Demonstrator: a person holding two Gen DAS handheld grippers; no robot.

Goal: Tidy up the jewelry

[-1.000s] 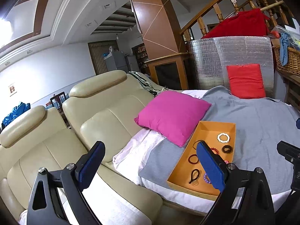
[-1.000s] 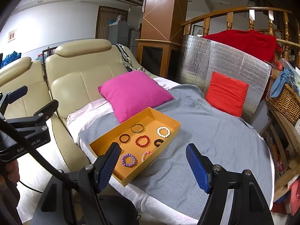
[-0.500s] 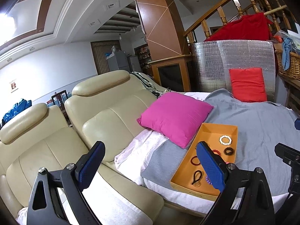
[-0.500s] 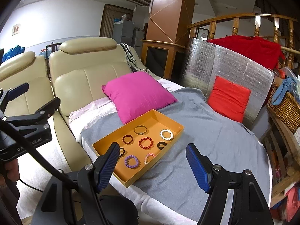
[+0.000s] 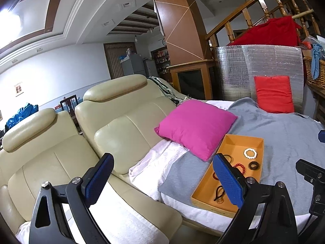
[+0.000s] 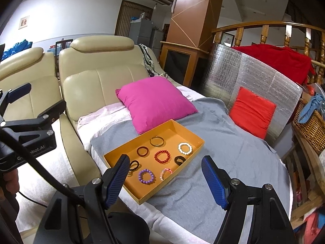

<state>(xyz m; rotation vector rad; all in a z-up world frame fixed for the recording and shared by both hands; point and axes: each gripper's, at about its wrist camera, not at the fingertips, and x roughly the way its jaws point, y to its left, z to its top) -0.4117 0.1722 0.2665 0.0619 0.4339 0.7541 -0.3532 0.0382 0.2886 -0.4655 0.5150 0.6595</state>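
The left gripper (image 5: 162, 179) is held wide apart and empty above the sofa (image 5: 113, 134), with the tray (image 5: 233, 142) off to its right. On the grey blanket (image 6: 213, 142) over the bed, the orange tray (image 6: 189, 134) lies just in front of the pink pillow (image 6: 154, 101). Inside it the jewelry is spread singly, none touching another: a black hair tie (image 6: 134, 165) at the near left, a dark ring (image 6: 142, 151), a purple bead bracelet (image 6: 146, 176), a metal bangle (image 6: 157, 141), a red bead bracelet (image 6: 162, 156), a pink bracelet (image 6: 165, 172), a black ring (image 6: 180, 159) and a white bead bracelet (image 6: 185, 148) toward the right. The right gripper (image 6: 165, 180) is likewise spread open and holds nothing, poised near the tray's front edge.

Every piece is seen already lying in the tray, well spaced. This fits either pieces laid out for sorting or pieces already set in order; which of the two cannot be told. Should a piece be picked, a low approach and a narrow pinch on the thin band would be called for, since beads may roll and the soft blanket may let the tray tilt
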